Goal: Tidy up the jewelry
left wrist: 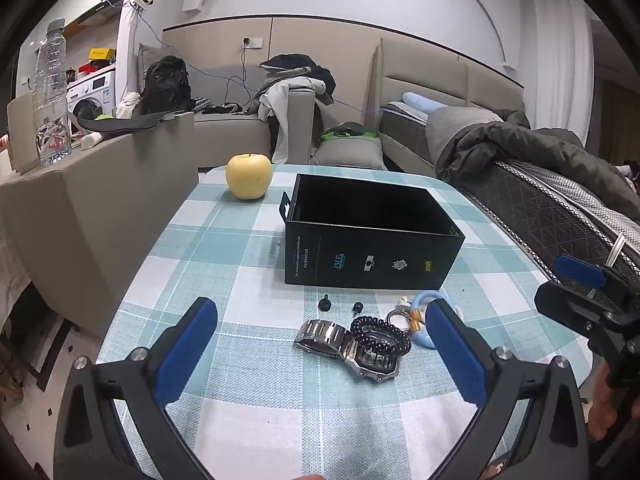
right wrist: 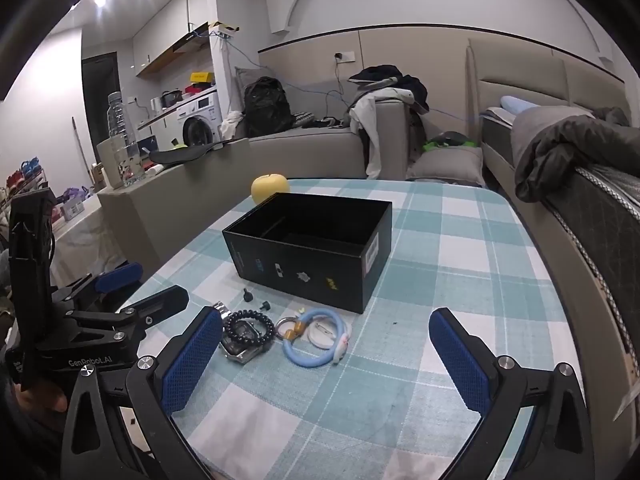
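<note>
On checked table: jewelry heap before box (left wrist: 372, 236); both grippers (left wrist: 320, 344) (right wrist: 326, 354) agape, empty. Watch (left wrist: 348, 346) heavy, slippery; grasp across band.

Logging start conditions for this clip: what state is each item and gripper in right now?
Black box: open, no lid, looks empty.
Watch: lying on the tablecloth, outside the box.
Black bead bracelet: resting on top of the watch.
Blue ring: flat on the tablecloth, outside the box.
Two black studs: loose near the box.
Apple: whole, behind the box.
Left gripper: open, empty.
Right gripper: open, empty.
</note>
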Motion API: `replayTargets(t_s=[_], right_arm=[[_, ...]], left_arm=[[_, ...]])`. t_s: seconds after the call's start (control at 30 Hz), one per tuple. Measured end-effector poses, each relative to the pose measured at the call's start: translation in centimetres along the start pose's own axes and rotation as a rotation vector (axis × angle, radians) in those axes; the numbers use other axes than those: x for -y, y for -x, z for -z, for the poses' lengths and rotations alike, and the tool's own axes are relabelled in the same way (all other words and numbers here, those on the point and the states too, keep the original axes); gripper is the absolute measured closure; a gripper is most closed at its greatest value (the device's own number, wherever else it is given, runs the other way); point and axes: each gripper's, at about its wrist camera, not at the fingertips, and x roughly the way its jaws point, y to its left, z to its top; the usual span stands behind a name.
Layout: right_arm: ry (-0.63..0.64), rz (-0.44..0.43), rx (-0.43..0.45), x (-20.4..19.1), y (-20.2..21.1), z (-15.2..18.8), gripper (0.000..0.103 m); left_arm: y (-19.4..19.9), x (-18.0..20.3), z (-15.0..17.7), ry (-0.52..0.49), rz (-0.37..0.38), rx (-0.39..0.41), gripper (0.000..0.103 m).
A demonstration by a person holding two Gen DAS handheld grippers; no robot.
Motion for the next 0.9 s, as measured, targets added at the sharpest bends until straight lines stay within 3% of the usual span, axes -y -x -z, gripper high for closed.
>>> replayTargets(t_s=[0.9], right_arm=[[-0.005, -0.004, -0.001, 0.26, -0.03, -0.16, 0.000]], left_arm=[[0.26, -0.17, -0.38, 0.010, 0.005, -0.001, 0.002]])
